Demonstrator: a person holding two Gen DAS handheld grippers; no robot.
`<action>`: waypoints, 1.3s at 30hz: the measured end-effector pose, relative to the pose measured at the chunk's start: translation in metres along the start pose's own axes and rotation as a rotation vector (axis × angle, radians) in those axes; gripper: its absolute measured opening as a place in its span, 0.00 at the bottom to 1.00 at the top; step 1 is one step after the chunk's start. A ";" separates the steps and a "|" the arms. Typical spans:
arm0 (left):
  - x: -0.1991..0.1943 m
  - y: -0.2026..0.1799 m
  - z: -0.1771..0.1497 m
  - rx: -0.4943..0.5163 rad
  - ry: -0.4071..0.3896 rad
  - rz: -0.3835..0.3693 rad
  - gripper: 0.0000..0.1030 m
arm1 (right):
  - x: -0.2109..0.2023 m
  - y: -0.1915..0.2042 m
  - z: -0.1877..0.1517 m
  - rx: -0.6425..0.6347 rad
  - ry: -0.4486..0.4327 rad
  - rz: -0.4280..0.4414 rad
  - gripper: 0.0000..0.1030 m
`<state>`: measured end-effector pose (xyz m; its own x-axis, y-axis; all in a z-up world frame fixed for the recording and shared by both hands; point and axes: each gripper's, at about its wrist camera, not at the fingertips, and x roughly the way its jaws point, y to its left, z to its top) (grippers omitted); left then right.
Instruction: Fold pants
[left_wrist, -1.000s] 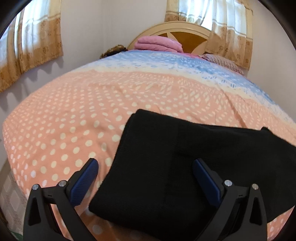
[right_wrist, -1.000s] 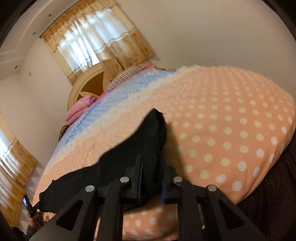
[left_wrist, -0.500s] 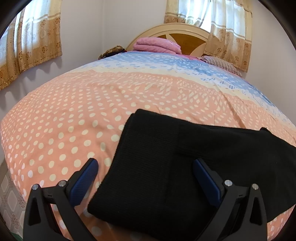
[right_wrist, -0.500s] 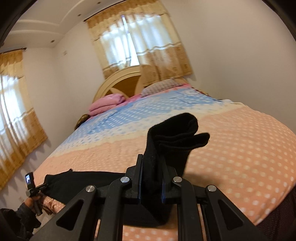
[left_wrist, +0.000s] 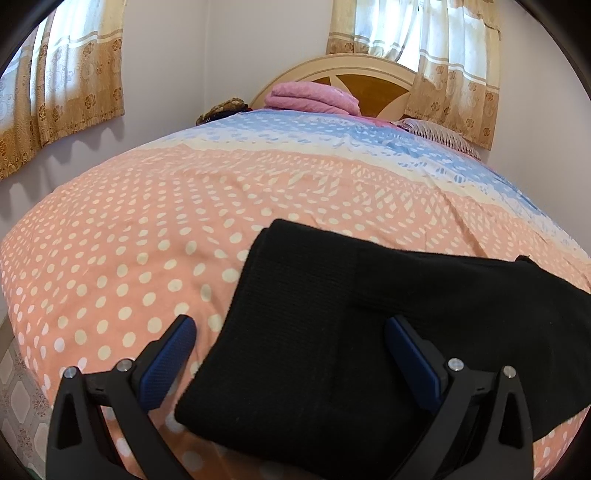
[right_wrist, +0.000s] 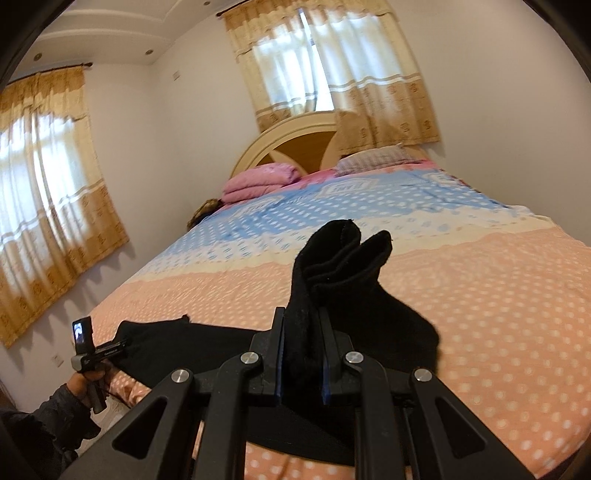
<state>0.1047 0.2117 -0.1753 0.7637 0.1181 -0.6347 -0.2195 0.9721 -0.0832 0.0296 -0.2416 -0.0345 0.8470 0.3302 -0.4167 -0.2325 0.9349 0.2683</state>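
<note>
Black pants (left_wrist: 332, 332) lie on the dotted bedspread near the bed's foot edge. In the left wrist view my left gripper (left_wrist: 291, 328) hangs wide open just above their left end, one blue pad (left_wrist: 170, 354) over the bedspread, the other (left_wrist: 410, 354) over the cloth. In the right wrist view my right gripper (right_wrist: 301, 321) is shut on a bunched end of the pants (right_wrist: 340, 258), lifted off the bed; the cloth sticks up past the fingertips. The rest of the pants (right_wrist: 177, 339) stretches left toward the hand holding the left gripper (right_wrist: 86, 369).
The bed (left_wrist: 147, 240) has a peach and blue dotted cover. A folded pink blanket (left_wrist: 314, 98), a pillow (right_wrist: 373, 158) and a rounded headboard (right_wrist: 295, 144) are at the far end. Curtained windows (right_wrist: 48, 206) are on two walls. Tiled floor (left_wrist: 18, 402) shows beside the bed.
My right gripper has swung round and risen with the pants end, which now stands lifted off the bed. My left gripper has stayed open in place.
</note>
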 end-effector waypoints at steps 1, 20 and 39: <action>0.000 0.000 0.000 0.000 -0.001 0.000 1.00 | 0.006 0.004 -0.001 -0.004 0.009 0.009 0.14; -0.002 -0.004 0.000 -0.003 -0.008 0.001 1.00 | 0.090 0.090 -0.035 -0.179 0.149 0.091 0.14; -0.073 -0.130 0.023 0.201 -0.052 -0.285 1.00 | 0.064 0.045 -0.062 -0.207 0.240 0.049 0.50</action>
<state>0.0920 0.0816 -0.1005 0.8079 -0.1583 -0.5677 0.1268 0.9874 -0.0949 0.0438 -0.1703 -0.1031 0.7015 0.3736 -0.6069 -0.3835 0.9156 0.1204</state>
